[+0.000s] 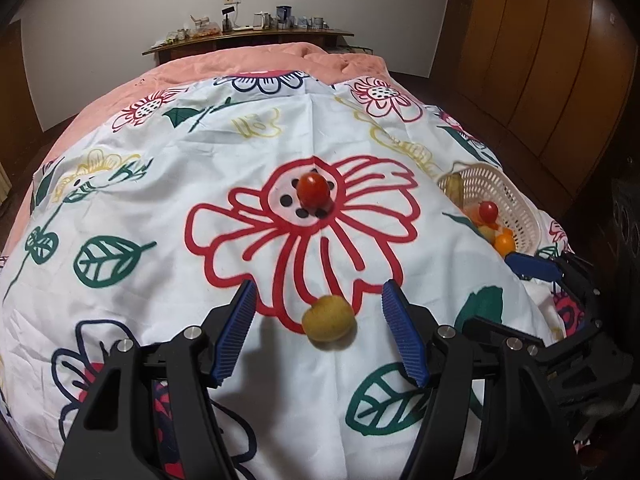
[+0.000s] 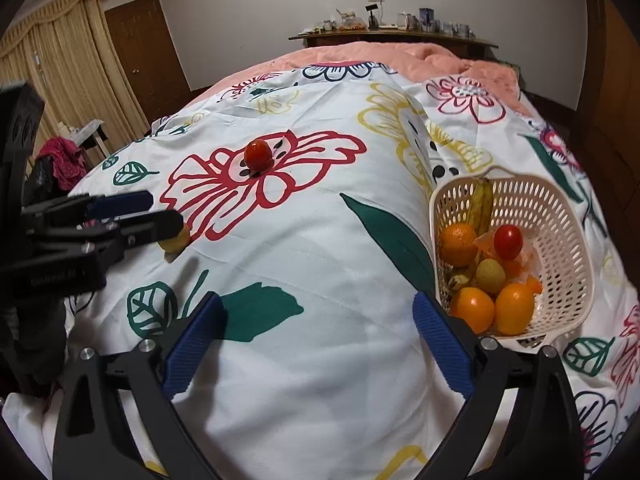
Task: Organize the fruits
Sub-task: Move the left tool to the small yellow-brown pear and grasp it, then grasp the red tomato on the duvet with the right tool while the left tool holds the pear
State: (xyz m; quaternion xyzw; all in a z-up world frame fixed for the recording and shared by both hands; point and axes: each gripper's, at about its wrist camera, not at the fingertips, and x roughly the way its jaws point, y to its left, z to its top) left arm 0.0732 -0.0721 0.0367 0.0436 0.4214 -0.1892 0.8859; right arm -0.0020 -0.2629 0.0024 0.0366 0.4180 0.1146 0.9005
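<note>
A small yellow fruit lies on the flowered sheet, between the tips of my open left gripper, not gripped. A red tomato sits farther off on the red flower. The white basket at the right holds a tomato, oranges and other fruit. In the right wrist view my right gripper is open and empty over the sheet, just left of the basket. The left gripper shows at the left, over the yellow fruit. The tomato lies beyond.
A pink blanket covers the far part of the bed. A wooden shelf with bottles and cups stands behind it. Wooden wardrobe doors stand at the right. Curtains and a door stand at the left.
</note>
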